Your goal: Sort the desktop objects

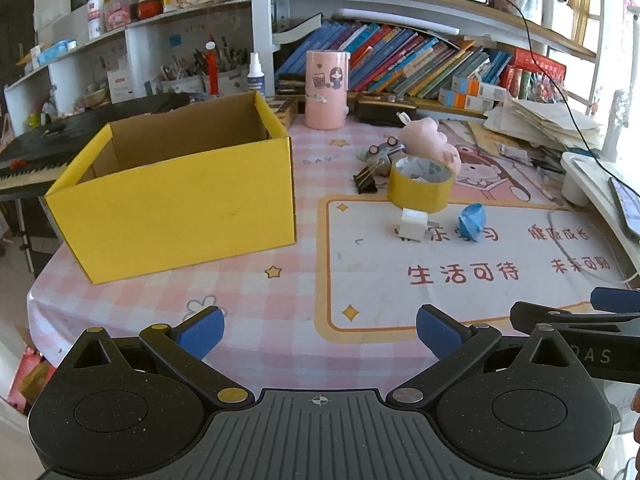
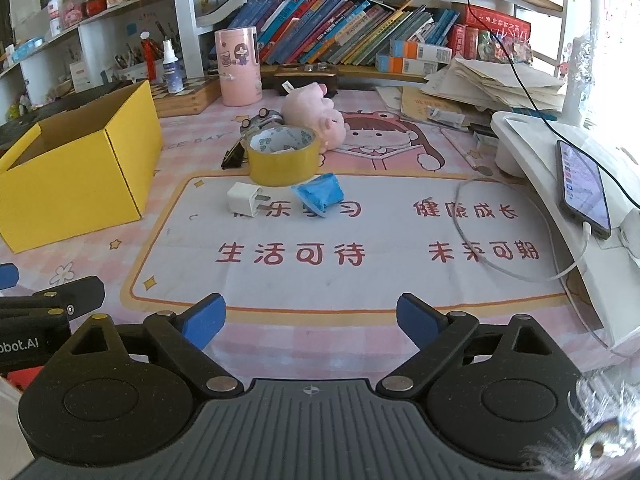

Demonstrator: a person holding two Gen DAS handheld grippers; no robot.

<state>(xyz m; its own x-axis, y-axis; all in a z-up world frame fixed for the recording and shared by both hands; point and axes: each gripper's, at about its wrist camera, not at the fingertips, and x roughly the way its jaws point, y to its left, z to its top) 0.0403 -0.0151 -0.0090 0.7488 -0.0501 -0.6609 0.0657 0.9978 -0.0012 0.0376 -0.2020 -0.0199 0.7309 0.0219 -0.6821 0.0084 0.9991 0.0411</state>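
Left wrist view shows the left gripper (image 1: 318,332) with its blue pads spread wide and nothing between them, poised over the near edge of the pink checked table cover (image 1: 256,304). An open yellow box (image 1: 176,200) stands far left of it. The clutter lies well beyond the jaws, far and to the right: a yellow tape roll (image 1: 420,184), a white charger plug (image 1: 412,226) and a crumpled blue wrapper (image 1: 472,222) just in front of it, a black binder clip (image 1: 366,180), and a pink plush toy (image 1: 430,140) behind.

From the right wrist view, the right gripper (image 2: 310,322) is likewise wide apart and empty, the same items far ahead, slightly left. A small toy, possibly a car (image 2: 262,118), sits behind the tape.
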